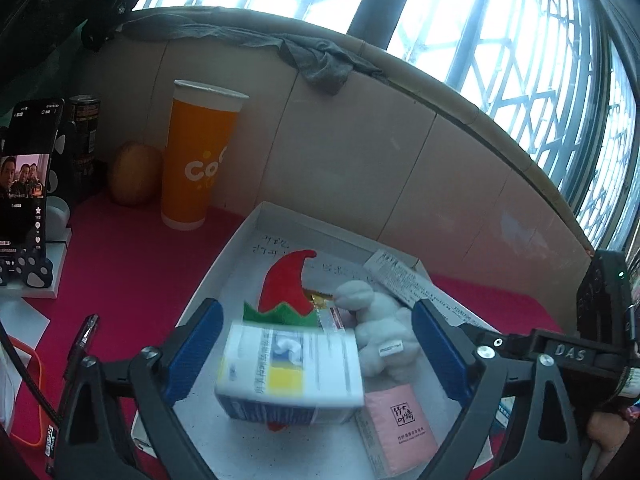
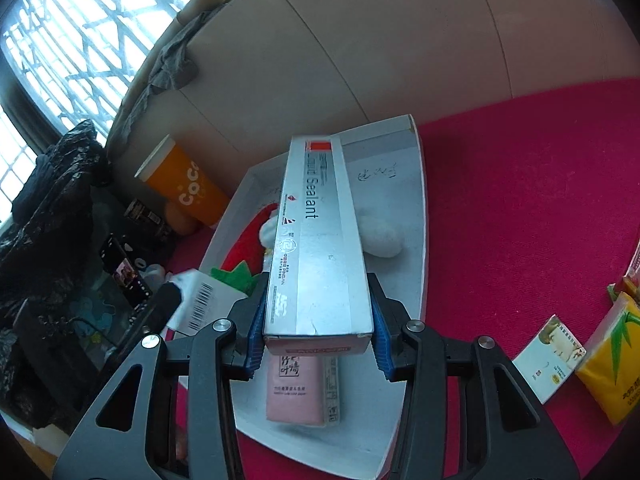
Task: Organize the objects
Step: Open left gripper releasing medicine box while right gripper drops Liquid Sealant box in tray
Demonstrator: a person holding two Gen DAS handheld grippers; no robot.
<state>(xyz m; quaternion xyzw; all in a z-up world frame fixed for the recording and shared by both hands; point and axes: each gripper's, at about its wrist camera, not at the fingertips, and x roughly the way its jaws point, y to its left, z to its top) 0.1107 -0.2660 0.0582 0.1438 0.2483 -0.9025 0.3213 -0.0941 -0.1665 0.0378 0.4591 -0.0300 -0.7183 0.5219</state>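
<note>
Tray (image 2: 416, 240) under both my grippers, holding plush (image 1: 380, 332), elf hat (image 1: 288, 288), pink packet (image 2: 296, 392); right gripper (image 2: 316, 336) clamps "Liquid Sealant" carton (image 2: 320, 240); left gripper (image 1: 316, 352) spread wide, blurred medicine box (image 1: 288, 372) seemingly loose between; "CoCo" cup (image 1: 200, 156) behind.

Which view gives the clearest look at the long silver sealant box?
The right wrist view: the sealant box fills the centre, gripped at its near end by the right gripper, its "Sealant" print readable. The left wrist view shows only a white-printed stretch of it above the white tray, partly hidden by a gripper finger.

Glossy silver cardboard sealant box (image 2: 320, 240), fuzzy red tablecloth (image 2: 520, 200), paper cup (image 1: 198, 152)
</note>
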